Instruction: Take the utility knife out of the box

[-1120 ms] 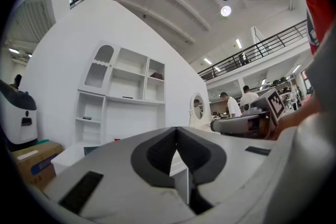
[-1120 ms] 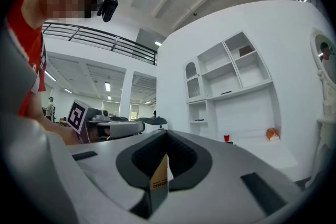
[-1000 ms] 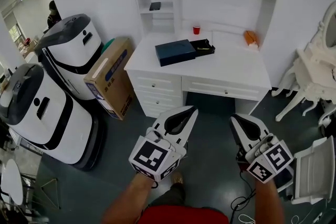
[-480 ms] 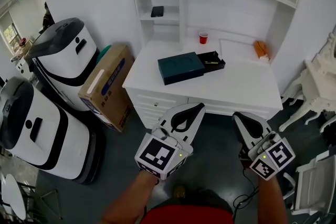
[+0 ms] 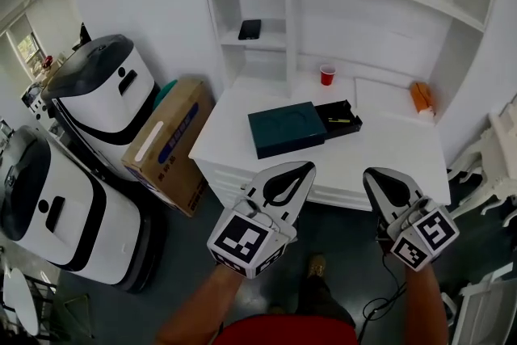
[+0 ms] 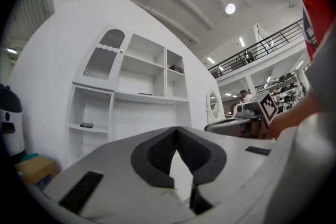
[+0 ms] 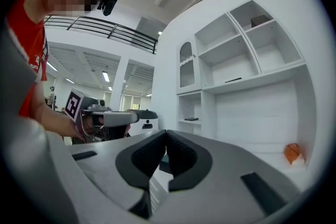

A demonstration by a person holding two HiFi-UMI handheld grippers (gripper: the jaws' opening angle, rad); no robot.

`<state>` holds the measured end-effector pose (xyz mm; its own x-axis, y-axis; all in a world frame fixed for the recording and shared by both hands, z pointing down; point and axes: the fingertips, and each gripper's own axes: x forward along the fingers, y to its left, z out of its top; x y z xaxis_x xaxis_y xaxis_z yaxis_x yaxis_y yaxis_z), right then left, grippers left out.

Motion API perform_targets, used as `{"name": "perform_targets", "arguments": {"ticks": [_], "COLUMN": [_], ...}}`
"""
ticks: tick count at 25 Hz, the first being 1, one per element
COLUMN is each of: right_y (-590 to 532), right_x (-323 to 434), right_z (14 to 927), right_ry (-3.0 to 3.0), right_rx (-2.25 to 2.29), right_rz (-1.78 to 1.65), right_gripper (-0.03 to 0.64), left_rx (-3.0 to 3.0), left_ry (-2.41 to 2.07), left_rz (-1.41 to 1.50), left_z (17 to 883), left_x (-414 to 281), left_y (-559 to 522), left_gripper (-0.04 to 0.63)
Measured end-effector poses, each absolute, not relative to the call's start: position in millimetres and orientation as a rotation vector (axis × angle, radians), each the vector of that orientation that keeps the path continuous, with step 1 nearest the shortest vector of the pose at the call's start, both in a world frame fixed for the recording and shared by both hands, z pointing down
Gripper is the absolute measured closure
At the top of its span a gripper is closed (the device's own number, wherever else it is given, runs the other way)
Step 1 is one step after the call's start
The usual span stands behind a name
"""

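The left gripper point(image 5: 305, 167) and right gripper point(image 5: 376, 174) are held shut and empty, short of the desk's point(image 5: 388, 149) front edge. Ahead, the utility knife point(image 5: 339, 120) is laid roughly along that edge in the open end of the box point(image 5: 287, 129), nearer the right gripper.

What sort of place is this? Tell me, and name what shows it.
Likely a mock study corner staged inside a big workshop hall: a white desk with shelf hutch, bulky white machines beside it, and a mezzanine railing under high ceiling lights.
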<state>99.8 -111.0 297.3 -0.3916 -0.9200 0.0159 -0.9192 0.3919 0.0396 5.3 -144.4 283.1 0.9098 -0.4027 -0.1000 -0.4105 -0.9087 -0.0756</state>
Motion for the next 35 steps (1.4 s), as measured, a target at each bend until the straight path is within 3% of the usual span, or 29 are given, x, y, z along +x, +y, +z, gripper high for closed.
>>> {"name": "perform_targets", "arguments": {"ticks": [13, 24, 35], "right_y": [-257, -337, -392], "right_x": [194, 221, 216], "right_z": [315, 366, 451], "right_ry": [-2.660, -2.578, -2.229], "right_rx": [1.450, 1.270, 0.882], "right_rz": [-0.021, 0.027, 0.017], "right_gripper": [0.588, 0.582, 0.491], "left_rx": [-2.937, -2.951, -3.001], "left_ry": [0.799, 0.876, 0.747], "left_rz": [0.072, 0.013, 0.039], "left_z": [285, 301, 310], "left_x": [108, 127, 134], "left_y": [-276, -345, -399], "left_gripper": [0.577, 0.577, 0.577]}}
